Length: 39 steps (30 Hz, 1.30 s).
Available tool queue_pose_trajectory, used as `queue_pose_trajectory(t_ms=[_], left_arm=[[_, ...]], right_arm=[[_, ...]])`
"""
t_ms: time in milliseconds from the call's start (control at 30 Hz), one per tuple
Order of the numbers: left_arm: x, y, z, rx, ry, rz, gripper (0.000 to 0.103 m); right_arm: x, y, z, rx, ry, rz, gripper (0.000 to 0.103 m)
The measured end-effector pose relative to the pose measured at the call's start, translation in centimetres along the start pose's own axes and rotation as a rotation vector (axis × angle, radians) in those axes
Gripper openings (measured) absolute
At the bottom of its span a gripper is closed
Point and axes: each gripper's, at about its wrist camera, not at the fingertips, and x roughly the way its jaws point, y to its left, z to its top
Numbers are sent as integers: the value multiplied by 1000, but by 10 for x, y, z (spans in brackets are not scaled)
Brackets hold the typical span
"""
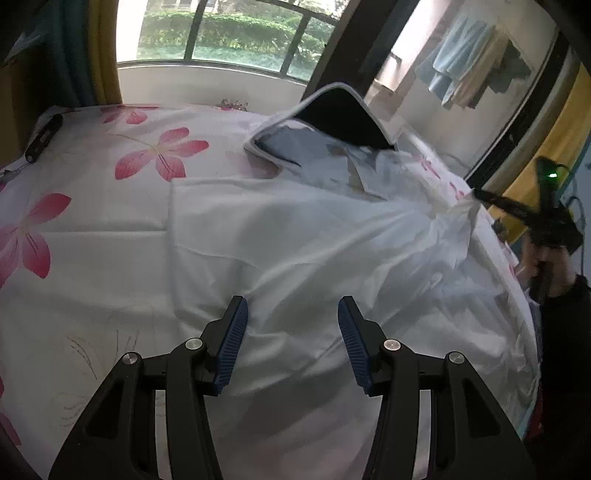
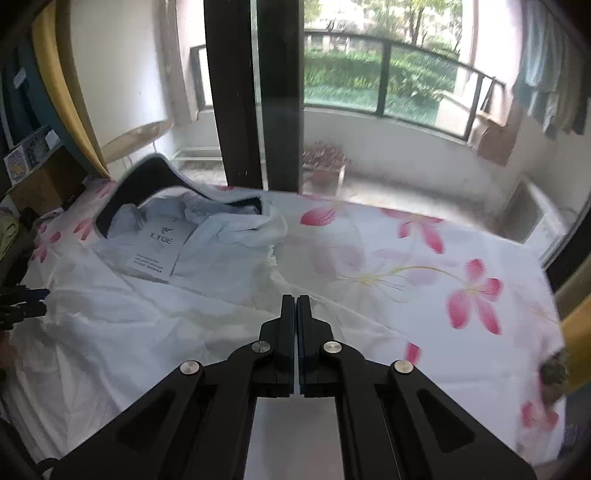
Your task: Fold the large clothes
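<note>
Now, near to far, this is what shows.
Left claw: the left claw [image 1: 291, 314] is low in its own view, released, its blue pads [image 1: 232, 343] apart with nothing pinched. It hovers over the near part of the cloth.
Right claw: the right claw [image 2: 296, 306] is clenched tight, pads together. In its own view it is hard to tell if cloth is caught. In the left view its tip [image 1: 480, 195] meets a bunched white edge, so it likely grips the garment there.
Task's thing: the white garment [image 1: 295, 240] lies spread on the bed [image 1: 92, 258] with pink flowers. It runs from just under the left claw away toward the collar [image 2: 207, 236] and a paper tag [image 2: 162, 247].
Far: a dark padded piece [image 1: 340, 118] lies past the collar, then the window [image 1: 229, 33].
Key relation: the cloth's long way points away from both claws; the left one is nearer the loose near part.
</note>
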Motion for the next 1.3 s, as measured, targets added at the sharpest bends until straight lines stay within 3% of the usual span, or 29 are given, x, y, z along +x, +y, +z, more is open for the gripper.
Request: queue_pose_trajectory(t_ms=[167, 433, 500, 700, 800, 900, 967, 1133, 1167, 1200, 1233, 1267, 1300], left_arm=[[2, -5, -9, 24, 32, 17, 54], [-1, -10, -16, 68, 45, 56, 54], [-6, -9, -16, 65, 47, 58, 54], [-33, -2, -1, 70, -43, 70, 54], [-33, 8, 17, 73, -66, 102, 54], [-20, 24, 37, 59, -69, 141, 54], [-8, 36, 50, 39, -58, 168, 54], [27, 61, 68, -1, 8, 153, 54], [29, 61, 68, 8, -3, 146, 53], [30, 60, 67, 31, -16, 145, 41], [33, 59, 67, 48, -9, 148, 18], [34, 59, 68, 58, -12, 169, 5], [35, 61, 68, 49, -14, 167, 2]], right_arm=[[-26, -3, -37, 39, 1, -32, 1], [-20, -15, -110, 177, 102, -26, 2], [-25, -17, -116, 194, 88, -25, 2], [-40, -22, -101, 162, 87, -46, 3], [-38, -25, -83, 134, 58, -49, 10], [-25, -31, -70, 137, 55, -47, 26], [-9, -34, -65, 142, 84, -38, 49], [19, -28, -69, 124, 155, 2, 49], [20, -24, -69, 102, 143, 0, 39], [21, -21, -69, 79, 142, 11, 27], [21, -18, -66, 64, 143, 26, 10], [21, -17, -64, 57, 140, 23, 7], [21, -16, -62, 44, 133, 11, 6]])
